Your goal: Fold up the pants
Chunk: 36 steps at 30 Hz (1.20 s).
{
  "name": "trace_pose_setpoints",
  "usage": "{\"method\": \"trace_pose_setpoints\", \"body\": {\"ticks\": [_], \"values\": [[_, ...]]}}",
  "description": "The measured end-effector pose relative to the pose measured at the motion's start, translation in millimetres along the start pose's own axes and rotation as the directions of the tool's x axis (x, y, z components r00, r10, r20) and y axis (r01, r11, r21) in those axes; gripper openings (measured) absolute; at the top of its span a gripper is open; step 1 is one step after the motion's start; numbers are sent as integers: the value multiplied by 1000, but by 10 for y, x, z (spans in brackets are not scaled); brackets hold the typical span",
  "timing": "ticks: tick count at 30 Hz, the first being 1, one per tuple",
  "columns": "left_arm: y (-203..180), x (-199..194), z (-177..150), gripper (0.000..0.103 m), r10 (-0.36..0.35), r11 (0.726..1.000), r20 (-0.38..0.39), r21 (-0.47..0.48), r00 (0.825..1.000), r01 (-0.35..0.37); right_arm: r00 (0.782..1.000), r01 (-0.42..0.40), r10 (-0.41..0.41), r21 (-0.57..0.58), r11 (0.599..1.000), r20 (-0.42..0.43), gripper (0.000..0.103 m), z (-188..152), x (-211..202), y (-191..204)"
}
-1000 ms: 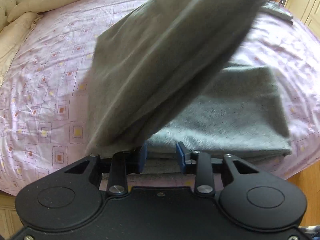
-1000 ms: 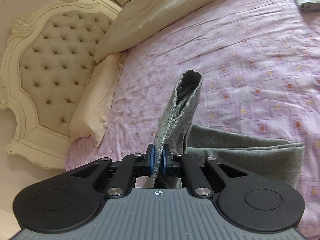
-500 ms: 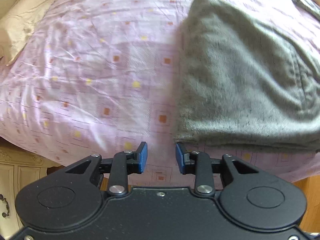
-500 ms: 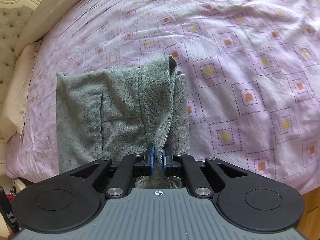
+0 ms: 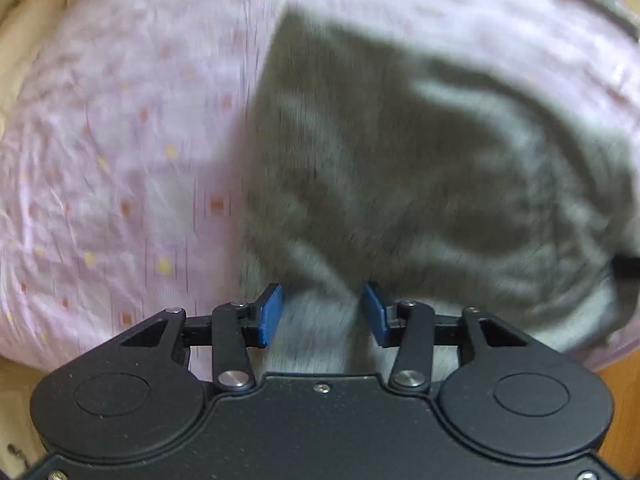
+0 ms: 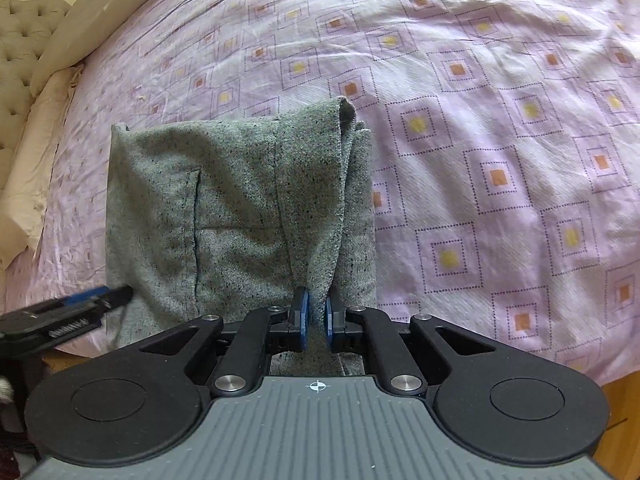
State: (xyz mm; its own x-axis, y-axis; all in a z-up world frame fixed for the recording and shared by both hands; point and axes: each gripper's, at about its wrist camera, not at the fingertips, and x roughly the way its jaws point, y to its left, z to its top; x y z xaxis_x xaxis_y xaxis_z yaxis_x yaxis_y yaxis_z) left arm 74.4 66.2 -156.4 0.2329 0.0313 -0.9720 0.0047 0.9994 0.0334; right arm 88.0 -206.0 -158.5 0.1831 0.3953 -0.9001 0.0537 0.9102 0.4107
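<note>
the pants (image 6: 240, 216) are grey knitted cloth, matt and a little rough, with small dark flecks. the bed sheet (image 6: 500, 128) is thin lilac woven cloth with a faint sheen and fine creases. the right gripper (image 6: 316, 316) has a matt black plastic body, blue pads and shiny metal rivets. the headboard (image 6: 20, 32) is tufted cream fabric. the floor (image 5: 620, 400) looks like smooth wood.

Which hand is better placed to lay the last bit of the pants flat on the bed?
Right. Its tongs are pinched on the pants' near edge by the bed's side. The left tongs have just been opening and grip nothing; grey cloth merely lies between their pads.
</note>
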Motion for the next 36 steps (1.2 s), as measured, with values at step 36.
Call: {"method": "trace_pose_setpoints", "body": {"ticks": [36], "values": [[561,-228,1070,71,-79,987,137,153,987,57,978,131,-139,62,989,153,42,34,-119,68]]}}
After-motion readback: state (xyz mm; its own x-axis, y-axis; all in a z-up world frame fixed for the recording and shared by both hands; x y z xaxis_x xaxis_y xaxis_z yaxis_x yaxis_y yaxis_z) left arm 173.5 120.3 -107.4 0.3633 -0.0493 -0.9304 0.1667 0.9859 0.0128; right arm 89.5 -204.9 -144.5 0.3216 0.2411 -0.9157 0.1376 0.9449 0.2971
